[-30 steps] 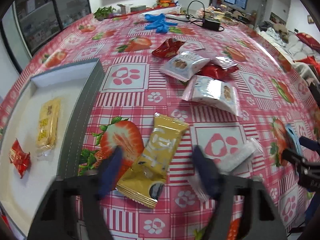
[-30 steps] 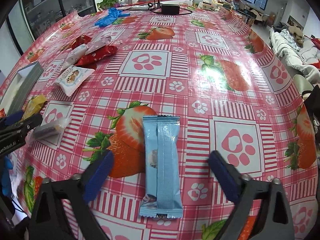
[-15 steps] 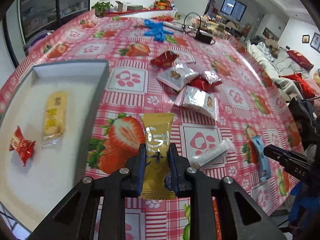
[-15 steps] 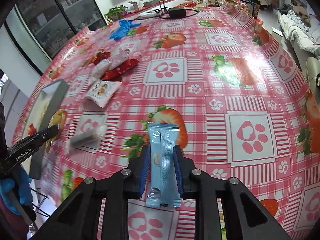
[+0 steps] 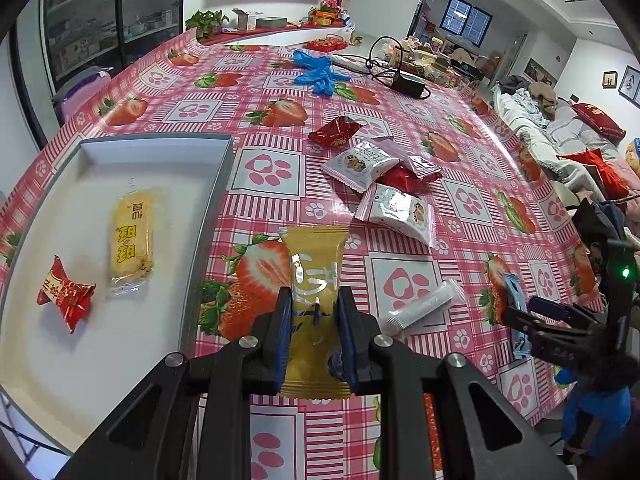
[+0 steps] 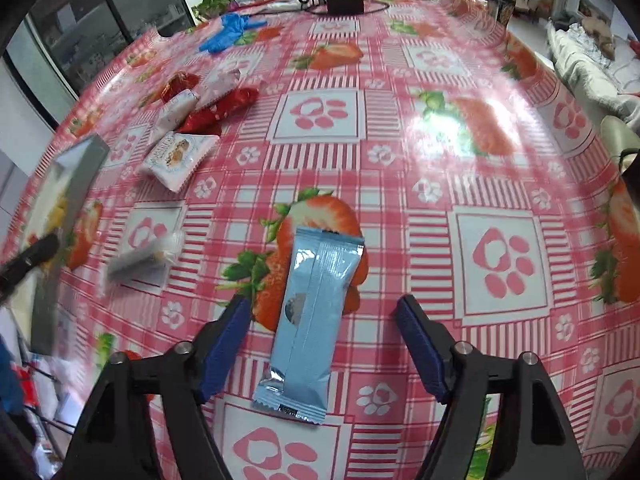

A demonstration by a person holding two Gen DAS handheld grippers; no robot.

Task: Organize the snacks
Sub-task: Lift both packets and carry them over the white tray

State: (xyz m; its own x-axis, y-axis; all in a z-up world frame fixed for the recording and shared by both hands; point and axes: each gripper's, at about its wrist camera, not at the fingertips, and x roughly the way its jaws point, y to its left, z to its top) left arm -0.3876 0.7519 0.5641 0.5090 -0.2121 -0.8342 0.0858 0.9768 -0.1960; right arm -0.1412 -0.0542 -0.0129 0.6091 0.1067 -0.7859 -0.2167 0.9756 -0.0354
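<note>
My left gripper is shut on a gold snack packet and holds it above the tablecloth, just right of the white tray. The tray holds a yellow bar and a red candy. My right gripper is open, its jaws on either side of a light blue snack packet that lies flat on the table. The right gripper also shows in the left wrist view at the far right.
A pile of white and red snack packets lies mid-table, also in the right wrist view. A clear tube packet lies between the grippers. Blue gloves and a black adapter with cable lie at the far end.
The left gripper has lifted the gold packet higher. The right gripper, shut on the blue packet half a second ago, has opened, and the packet lies on the table.
</note>
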